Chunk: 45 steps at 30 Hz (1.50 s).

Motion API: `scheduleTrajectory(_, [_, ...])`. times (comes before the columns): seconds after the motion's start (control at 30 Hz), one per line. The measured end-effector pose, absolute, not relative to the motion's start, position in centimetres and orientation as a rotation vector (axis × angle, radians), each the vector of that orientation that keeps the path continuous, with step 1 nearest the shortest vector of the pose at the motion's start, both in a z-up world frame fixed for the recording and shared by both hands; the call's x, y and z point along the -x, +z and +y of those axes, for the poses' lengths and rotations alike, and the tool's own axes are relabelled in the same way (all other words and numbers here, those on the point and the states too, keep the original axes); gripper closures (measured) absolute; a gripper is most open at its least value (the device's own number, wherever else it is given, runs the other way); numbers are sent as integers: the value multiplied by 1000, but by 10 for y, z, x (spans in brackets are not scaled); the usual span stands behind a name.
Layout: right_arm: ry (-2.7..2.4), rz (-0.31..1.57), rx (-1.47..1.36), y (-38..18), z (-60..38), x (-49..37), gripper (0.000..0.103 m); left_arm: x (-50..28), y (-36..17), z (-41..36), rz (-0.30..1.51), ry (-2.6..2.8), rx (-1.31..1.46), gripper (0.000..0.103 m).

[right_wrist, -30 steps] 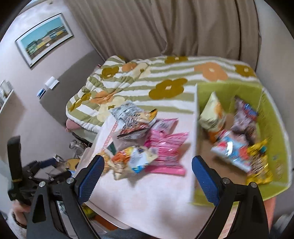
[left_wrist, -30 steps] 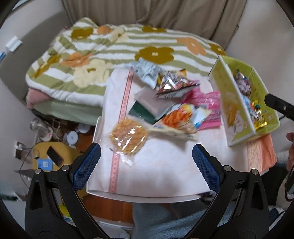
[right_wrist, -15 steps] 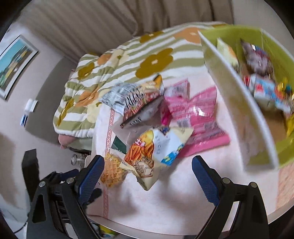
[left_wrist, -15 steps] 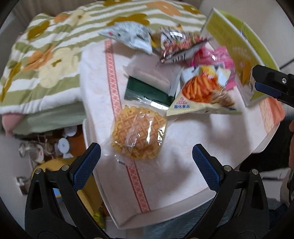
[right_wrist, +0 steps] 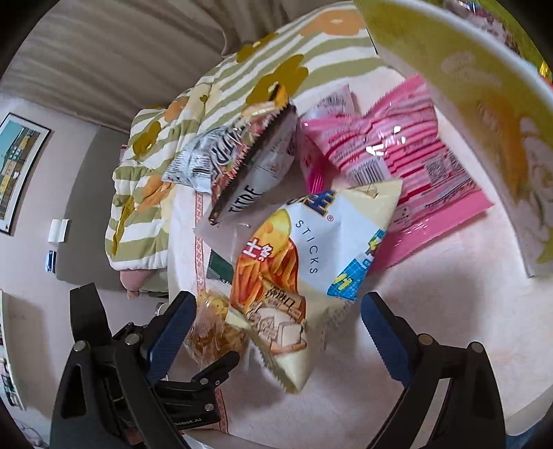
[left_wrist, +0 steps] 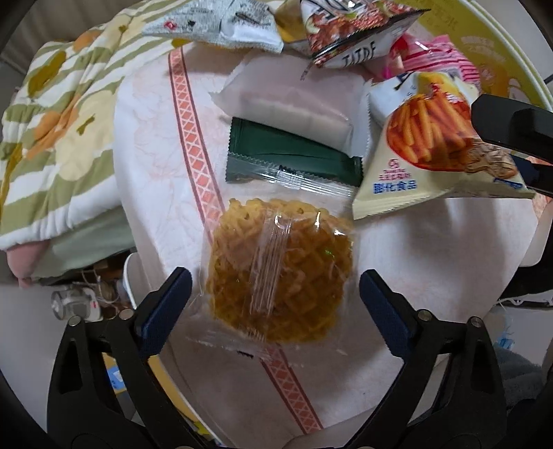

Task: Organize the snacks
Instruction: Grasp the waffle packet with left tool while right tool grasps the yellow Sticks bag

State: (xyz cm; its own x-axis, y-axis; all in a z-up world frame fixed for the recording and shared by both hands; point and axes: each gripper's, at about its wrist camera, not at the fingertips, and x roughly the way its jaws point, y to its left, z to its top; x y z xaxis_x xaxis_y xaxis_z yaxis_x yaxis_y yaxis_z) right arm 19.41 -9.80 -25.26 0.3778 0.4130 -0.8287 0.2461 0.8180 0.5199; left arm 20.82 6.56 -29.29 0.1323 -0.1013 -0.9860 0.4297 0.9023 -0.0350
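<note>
My left gripper point(left_wrist: 274, 293) is open, its fingers on either side of a round golden lattice cracker in clear wrap point(left_wrist: 280, 273) on the white cloth. My right gripper point(right_wrist: 276, 319) is open around the lower end of a cream potato-sticks bag point(right_wrist: 311, 269); that bag also shows in the left wrist view point(left_wrist: 435, 145). Beyond lie a dark green packet point(left_wrist: 293, 155), a white packet point(left_wrist: 287, 103), a pink bag point(right_wrist: 401, 165), a silver-red bag point(right_wrist: 255, 165) and a grey bag point(left_wrist: 217, 24). The yellow-green box point(right_wrist: 484, 114) stands at the right.
The table cloth point(left_wrist: 414, 269) has an orange-patterned stripe. A flowered striped quilt point(left_wrist: 58, 114) lies to the left and behind. The table's near edge drops to floor clutter point(left_wrist: 76, 304). The left gripper's body point(right_wrist: 145, 373) shows low left in the right wrist view.
Both grippers have moved down and forward toward the snacks. The left now straddles the lattice cracker; the right now straddles the sticks bag. Both stay open.
</note>
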Motion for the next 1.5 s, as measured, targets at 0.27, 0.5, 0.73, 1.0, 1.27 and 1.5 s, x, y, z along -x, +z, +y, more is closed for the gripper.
scheduleTrajectory(0.27, [117, 1235, -724, -272, -108, -199, 8, -217, -306, 60, 1438, -379, -293, 16])
scheduleTrajectory(0.5, [131, 1239, -736, -276, -113, -207, 8, -219, -306, 59, 1445, -367, -282, 25])
scheduleTrajectory(0.73, [139, 1261, -734, -284, -112, -212, 8, -216, -298, 66, 1443, -353, -209, 30])
scheduleTrajectory(1.0, [142, 1281, -715, -288, -109, -217, 18, -206, -280, 81, 1421, -316, -138, 30])
scheduleTrajectory(1.27, [148, 1280, -679, -284, -104, -214, 39, -190, -268, 86, 1395, -305, -110, 30])
scheduleTrajectory(1.5, [153, 1228, -648, -259, -100, -193, 40, -172, -242, 93, 1335, -297, -116, 30])
